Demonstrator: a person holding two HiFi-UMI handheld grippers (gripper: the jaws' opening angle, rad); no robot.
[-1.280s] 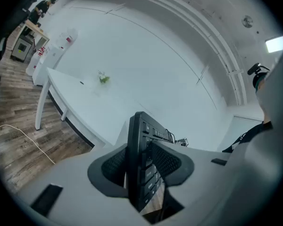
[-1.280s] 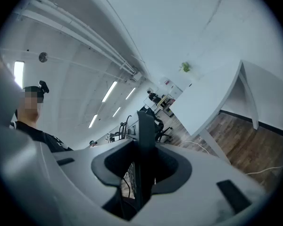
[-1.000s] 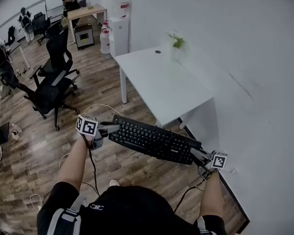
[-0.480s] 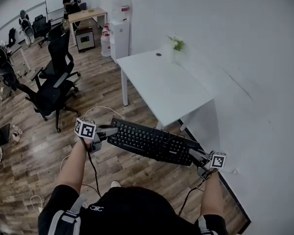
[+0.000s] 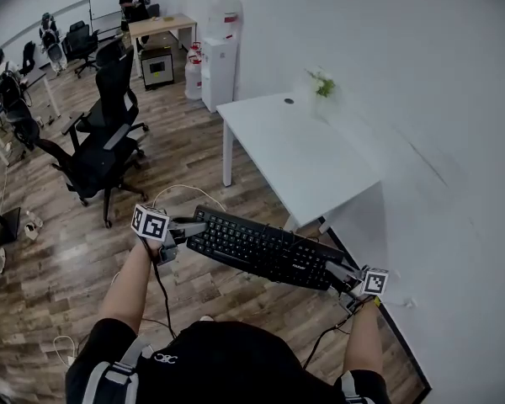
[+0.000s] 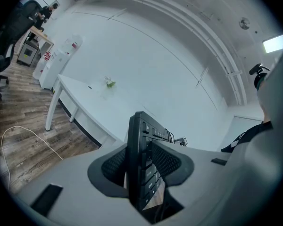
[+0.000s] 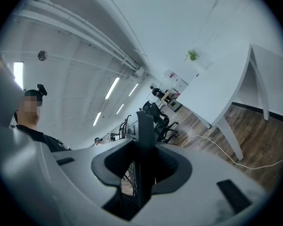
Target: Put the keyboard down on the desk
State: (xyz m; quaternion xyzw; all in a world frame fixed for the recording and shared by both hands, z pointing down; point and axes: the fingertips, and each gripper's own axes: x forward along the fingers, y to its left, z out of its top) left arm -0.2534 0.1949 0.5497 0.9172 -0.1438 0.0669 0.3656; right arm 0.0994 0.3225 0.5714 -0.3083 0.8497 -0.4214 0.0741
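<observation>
1. Head view: The black keyboard is held in the air above the wooden floor, in front of the person's body. It is close to the near corner of the white desk but does not touch it. It lies keys up and slants across the picture, with its left end farther from the person. The left gripper holds its left end and the right gripper holds its right end. A small plant stands at the far end of the desk, by the wall. Black office chairs stand to the left, a pale cable loops on the floor near the desk's leg, and a white water dispenser stands against the far wall.

2. Left gripper view: The jaws are closed on the keyboard's end. The pads press on both of its faces. The keyboard is seen edge-on between them, with its keys facing right, and runs away from the camera. The desk with the plant lies beyond it to the left.

3. Right gripper view: These jaws grip the keyboard's other end. The keyboard shows as a thin dark slab clamped between the two pads. The desk is well apart at the right. The cable lies on the floor beneath the desk, and the chairs are behind the keyboard.
</observation>
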